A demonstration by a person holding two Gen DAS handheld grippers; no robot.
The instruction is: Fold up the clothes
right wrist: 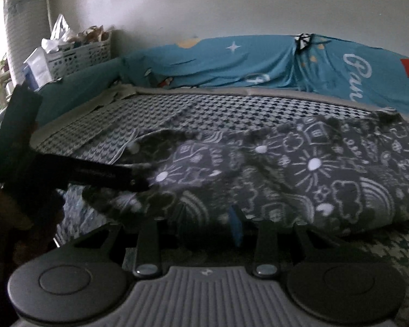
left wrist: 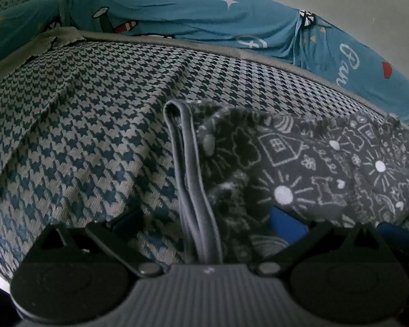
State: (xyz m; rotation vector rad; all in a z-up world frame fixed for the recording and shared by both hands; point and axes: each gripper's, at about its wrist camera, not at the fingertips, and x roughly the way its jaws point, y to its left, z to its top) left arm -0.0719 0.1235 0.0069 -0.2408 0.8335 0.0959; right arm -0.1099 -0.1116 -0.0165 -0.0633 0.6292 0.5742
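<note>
A: Where does the garment lie?
B: The dark doodle-print garment (right wrist: 300,169) lies bunched on the houndstooth bed cover (left wrist: 81,136), its grey band (left wrist: 188,179) running into the left gripper (left wrist: 204,226).
A: Grippers?
B: Left gripper: fabric drapes over its fingers; grip cannot be told. Right gripper (right wrist: 204,223): fingertips buried under cloth, likewise undetermined. A teal sheet (right wrist: 259,60) lies beyond; a white basket (right wrist: 79,54) stands in the corner.

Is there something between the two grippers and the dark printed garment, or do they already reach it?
Nothing visible stands between. The dark printed garment drapes over the fingers of both the right gripper and the left gripper, hiding the fingertips. It lies on the houndstooth cover; whether the jaws are clamped cannot be told.
</note>
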